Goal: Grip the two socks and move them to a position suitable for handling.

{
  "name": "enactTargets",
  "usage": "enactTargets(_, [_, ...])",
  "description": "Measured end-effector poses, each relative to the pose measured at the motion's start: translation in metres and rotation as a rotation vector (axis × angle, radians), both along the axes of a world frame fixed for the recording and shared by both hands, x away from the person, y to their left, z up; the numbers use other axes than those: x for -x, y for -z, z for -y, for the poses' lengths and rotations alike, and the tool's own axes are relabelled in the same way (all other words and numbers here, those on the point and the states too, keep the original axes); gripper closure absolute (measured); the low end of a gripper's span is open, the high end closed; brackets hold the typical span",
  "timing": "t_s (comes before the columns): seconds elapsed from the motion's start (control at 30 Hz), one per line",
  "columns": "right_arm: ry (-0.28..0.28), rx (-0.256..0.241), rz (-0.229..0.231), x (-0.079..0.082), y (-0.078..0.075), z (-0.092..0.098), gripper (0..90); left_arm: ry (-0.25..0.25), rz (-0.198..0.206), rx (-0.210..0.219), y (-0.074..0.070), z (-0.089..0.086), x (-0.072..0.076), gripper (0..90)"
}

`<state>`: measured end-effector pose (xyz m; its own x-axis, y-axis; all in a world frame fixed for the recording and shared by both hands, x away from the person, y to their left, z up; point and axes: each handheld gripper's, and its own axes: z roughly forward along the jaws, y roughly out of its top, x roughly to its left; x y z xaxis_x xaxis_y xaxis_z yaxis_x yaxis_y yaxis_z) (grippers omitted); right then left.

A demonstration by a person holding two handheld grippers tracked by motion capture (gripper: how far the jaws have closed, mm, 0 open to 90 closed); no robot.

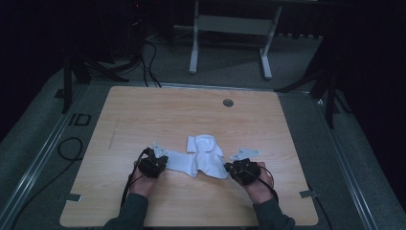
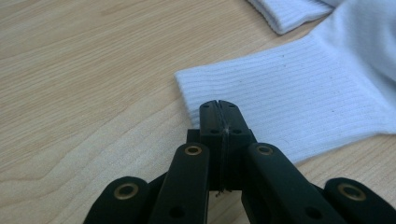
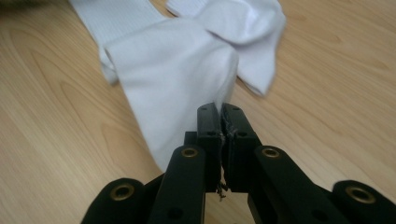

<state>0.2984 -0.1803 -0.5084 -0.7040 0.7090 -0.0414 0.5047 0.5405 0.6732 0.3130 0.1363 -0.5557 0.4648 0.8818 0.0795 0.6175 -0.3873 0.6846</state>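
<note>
Two white socks lay near the middle of the wooden table (image 1: 143,110), one stretched between the two grippers and a second sock (image 1: 203,143) crumpled across it toward the far side. The left gripper (image 2: 218,108) had its jaws clamped flat on the ribbed cuff of the stretched sock (image 2: 299,102), biting just at the cuff's near edge, while the right gripper (image 3: 219,112) was pinched tight on the smooth toe end of that same sock (image 3: 177,79). To do this step well, it seemed best to keep both pinches firm and draw the hands apart evenly and low over the wood, so the sock would flatten without slipping from the shallow hold at the cuff; the second sock overlapping it could drag along, so a slow pull looked wise. The tabletop was pale wood grain with a small round grommet (image 1: 228,102) near its far edge. Around it the room was dim, with grey carpet, black cables (image 1: 148,62) on the floor, and the white legs of another desk (image 1: 230,43) beyond.
</note>
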Motion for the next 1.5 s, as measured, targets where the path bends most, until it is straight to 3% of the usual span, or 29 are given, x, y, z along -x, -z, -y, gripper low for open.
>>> enactTargets(0.23, [0.026, -0.012, -0.039, 0.002, 0.008, 0.018, 86.2, 0.006, -0.003, 0.000, -0.001, -0.002, 0.000, 88.6])
enactTargets(0.6, [0.043, 0.080, -0.083, -0.005, 0.031, 0.015, 84.6, 0.001, -0.001, -0.008, -0.001, -0.003, 0.000, 87.6])
enactTargets(0.67, [0.053, 0.097, -0.074, -0.006, 0.033, 0.015, 75.8, 0.002, 0.000, -0.010, -0.001, -0.003, 0.000, 85.8])
enactTargets(0.73, [0.058, 0.092, -0.069, -0.006, 0.032, 0.015, 73.8, 0.008, 0.002, -0.004, -0.002, -0.004, 0.000, 84.7])
enactTargets(0.93, [0.052, 0.025, -0.029, -0.006, 0.018, 0.015, 57.7, 0.025, -0.009, 0.050, -0.002, -0.007, 0.000, 74.3])
enactTargets(1.13, [0.028, 0.021, 0.009, -0.019, 0.009, 0.003, 56.3, 0.028, -0.003, 0.056, -0.002, -0.005, 0.002, 69.8])
enactTargets(1.5, [0.021, 0.029, 0.009, -0.053, 0.012, -0.015, 56.5, 0.028, -0.004, 0.076, -0.003, -0.006, 0.002, 65.5])
